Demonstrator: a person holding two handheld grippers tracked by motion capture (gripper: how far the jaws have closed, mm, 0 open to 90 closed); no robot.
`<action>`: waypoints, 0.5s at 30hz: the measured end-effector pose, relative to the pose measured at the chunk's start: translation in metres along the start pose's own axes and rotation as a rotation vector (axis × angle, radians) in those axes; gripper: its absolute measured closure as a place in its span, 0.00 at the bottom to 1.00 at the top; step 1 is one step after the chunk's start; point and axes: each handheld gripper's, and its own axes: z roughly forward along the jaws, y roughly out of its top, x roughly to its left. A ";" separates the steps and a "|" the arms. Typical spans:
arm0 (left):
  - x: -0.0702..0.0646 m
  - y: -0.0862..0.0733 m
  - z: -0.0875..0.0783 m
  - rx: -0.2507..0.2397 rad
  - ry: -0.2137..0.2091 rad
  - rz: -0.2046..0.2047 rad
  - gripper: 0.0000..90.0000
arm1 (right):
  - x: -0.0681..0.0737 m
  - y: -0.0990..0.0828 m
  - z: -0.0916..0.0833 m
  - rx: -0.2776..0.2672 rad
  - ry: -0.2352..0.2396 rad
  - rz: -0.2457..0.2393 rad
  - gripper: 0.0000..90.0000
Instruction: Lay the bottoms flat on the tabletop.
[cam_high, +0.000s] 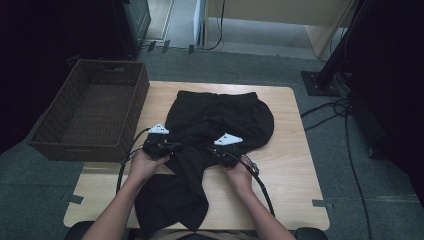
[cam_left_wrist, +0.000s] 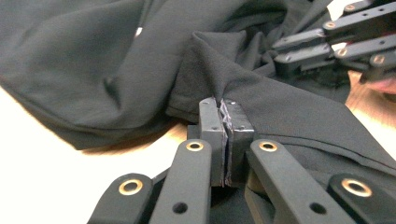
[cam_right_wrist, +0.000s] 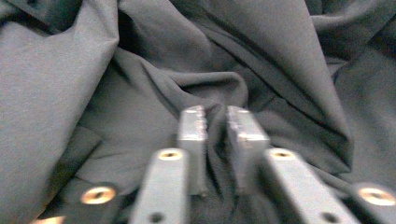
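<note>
A black garment (cam_high: 220, 120) lies crumpled on the wooden table (cam_high: 295, 150), its waistband at the far side and one leg trailing over the near edge. My left gripper (cam_high: 172, 146) sits at the garment's left edge. In the left gripper view its jaws (cam_left_wrist: 223, 105) are pressed together on a fold of the black cloth (cam_left_wrist: 261, 93). My right gripper (cam_high: 215, 152) rests on the garment's middle. In the right gripper view it (cam_right_wrist: 215, 116) pinches a ridge of cloth (cam_right_wrist: 140, 93) between its pads. The right gripper (cam_left_wrist: 327, 42) also shows at the upper right of the left gripper view.
A dark wicker basket (cam_high: 75, 147) stands at the table's left, partly off its edge. Bare wood lies to the right of the garment. On the carpet at the right are black cables (cam_high: 350, 150) and a stand base (cam_high: 320, 82).
</note>
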 end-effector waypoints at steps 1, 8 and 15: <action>0.001 0.000 -0.002 -0.001 0.004 -0.004 1.00 | -0.003 0.001 -0.001 0.007 0.006 0.014 0.97; 0.006 -0.001 -0.008 -0.008 0.008 -0.017 1.00 | -0.027 0.002 -0.023 0.015 0.051 0.084 0.99; 0.003 -0.001 -0.010 0.002 0.032 -0.003 1.00 | -0.048 -0.002 -0.050 0.004 -0.020 0.077 0.99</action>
